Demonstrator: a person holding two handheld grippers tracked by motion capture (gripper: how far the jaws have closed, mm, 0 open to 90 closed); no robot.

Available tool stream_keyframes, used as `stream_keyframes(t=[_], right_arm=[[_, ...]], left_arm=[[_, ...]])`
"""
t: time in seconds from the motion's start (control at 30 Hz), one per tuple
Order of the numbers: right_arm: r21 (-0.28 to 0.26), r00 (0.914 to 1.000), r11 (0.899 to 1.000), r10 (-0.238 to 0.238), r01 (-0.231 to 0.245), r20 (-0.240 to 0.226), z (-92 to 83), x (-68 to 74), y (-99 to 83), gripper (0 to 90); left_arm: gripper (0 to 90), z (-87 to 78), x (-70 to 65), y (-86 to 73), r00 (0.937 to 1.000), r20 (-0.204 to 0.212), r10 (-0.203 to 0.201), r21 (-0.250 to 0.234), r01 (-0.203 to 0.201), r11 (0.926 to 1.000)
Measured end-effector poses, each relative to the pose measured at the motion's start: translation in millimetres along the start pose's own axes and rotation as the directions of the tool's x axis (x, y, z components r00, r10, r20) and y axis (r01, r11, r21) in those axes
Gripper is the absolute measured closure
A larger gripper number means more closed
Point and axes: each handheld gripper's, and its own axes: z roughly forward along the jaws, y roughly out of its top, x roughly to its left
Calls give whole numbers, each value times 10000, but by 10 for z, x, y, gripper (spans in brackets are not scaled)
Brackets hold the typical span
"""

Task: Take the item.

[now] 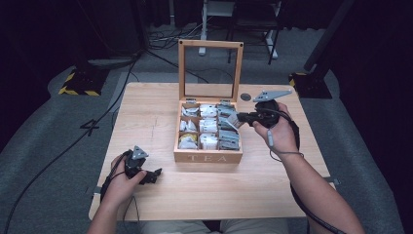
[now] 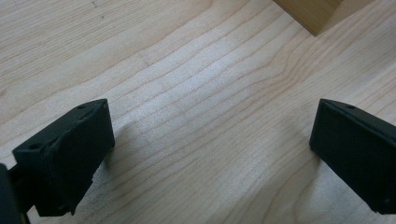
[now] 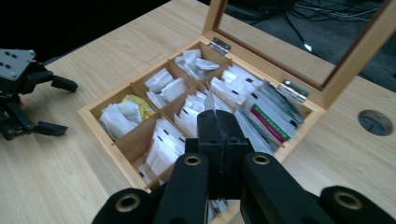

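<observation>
A wooden tea box (image 1: 208, 157) stands open at the middle of the table, its glass lid (image 1: 210, 45) upright. Its compartments hold white, yellow and grey tea packets. Over the box's right column my right gripper (image 1: 239, 117) is shut on a thin grey tea packet (image 1: 231, 120), held just above the others. In the right gripper view the packet's edge (image 3: 209, 100) sticks up from between the closed jaws (image 3: 218, 122). My left gripper (image 1: 152, 176) rests open on the table at the front left, with bare wood between its jaws (image 2: 210, 149).
A round cable hole (image 1: 245, 97) sits in the tabletop behind the right hand. A corner of the box (image 2: 310, 14) shows beyond the left gripper. Bare wood runs left and in front of the box. Dark floor with cables and stands surrounds the table.
</observation>
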Motion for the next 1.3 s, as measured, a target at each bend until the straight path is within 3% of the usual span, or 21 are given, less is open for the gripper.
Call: stream_keyframes(t=[0.3,0.57,0.87,1.0,1.3], right_arm=[[18,9971,9990,435,-437,623,-169,-241,-96,900],[236,9903,9985,461,-497,1314,-230,-461,-244,900],[226,9806,9953,885,-939,1750,-284,-730,-428,900],[259,9816,9966,718,-776,1768,-270,-812,-519,900],[428,9674,9864,1463,-1584,2068,-209,-1058,-794,900]], left_arm=[[4,1,2,1,10000,-10,33,4,-33,10000],[3,1,2,1,10000,-7,35,7,-35,10000],[3,1,1,1,10000,-9,19,7,-19,10000],[3,1,4,2,10000,-5,66,5,-66,10000],[3,1,4,2,10000,-2,62,4,-62,10000]])
